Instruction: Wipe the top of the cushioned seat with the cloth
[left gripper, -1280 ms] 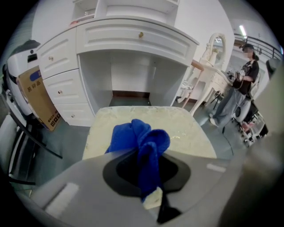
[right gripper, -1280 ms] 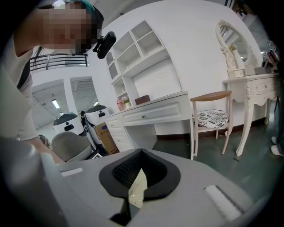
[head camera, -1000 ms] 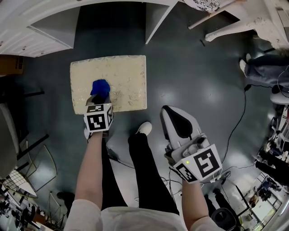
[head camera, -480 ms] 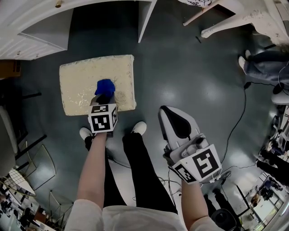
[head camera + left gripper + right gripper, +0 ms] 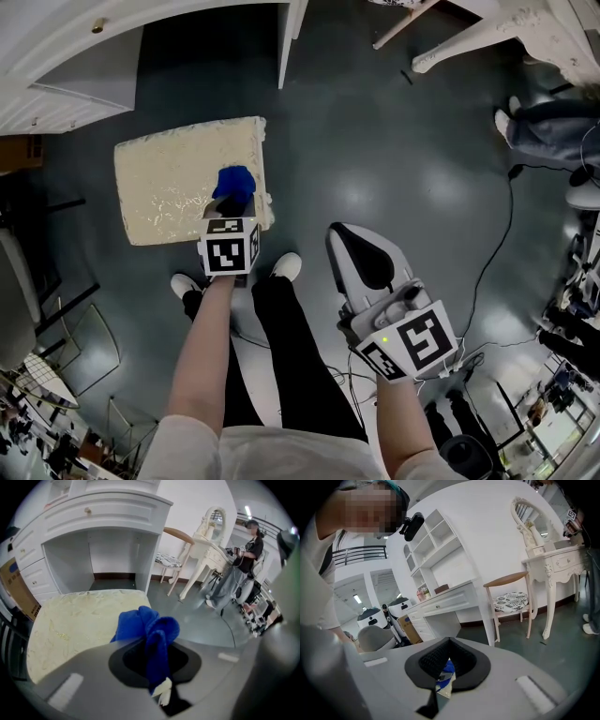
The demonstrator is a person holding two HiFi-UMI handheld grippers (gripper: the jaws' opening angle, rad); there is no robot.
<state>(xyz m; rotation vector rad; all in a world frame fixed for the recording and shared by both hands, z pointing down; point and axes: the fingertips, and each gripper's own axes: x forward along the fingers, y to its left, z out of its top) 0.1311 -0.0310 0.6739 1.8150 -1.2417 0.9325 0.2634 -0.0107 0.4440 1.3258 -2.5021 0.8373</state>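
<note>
The cream cushioned seat (image 5: 169, 183) lies on the dark floor in front of my feet; it fills the left of the left gripper view (image 5: 70, 620). A bunched blue cloth (image 5: 234, 186) rests on the seat's top near its right edge. My left gripper (image 5: 231, 208) is shut on the cloth (image 5: 147, 630), which bulges out beyond the jaws (image 5: 157, 667). My right gripper (image 5: 361, 253) hangs over bare floor to the right of my legs, apart from the seat. Its jaws (image 5: 445, 667) are together with nothing held.
A white desk with drawers (image 5: 112, 47) stands just behind the seat. A white chair and dressing table (image 5: 201, 550) stand to the right, and a person (image 5: 246, 559) stands beyond them. A cable (image 5: 497, 253) runs over the floor at right. A cardboard box (image 5: 16, 590) sits at left.
My left gripper has dragged the blue cloth rightward across the seat, from left of its middle to near its right edge. The right gripper has stayed where it was.
</note>
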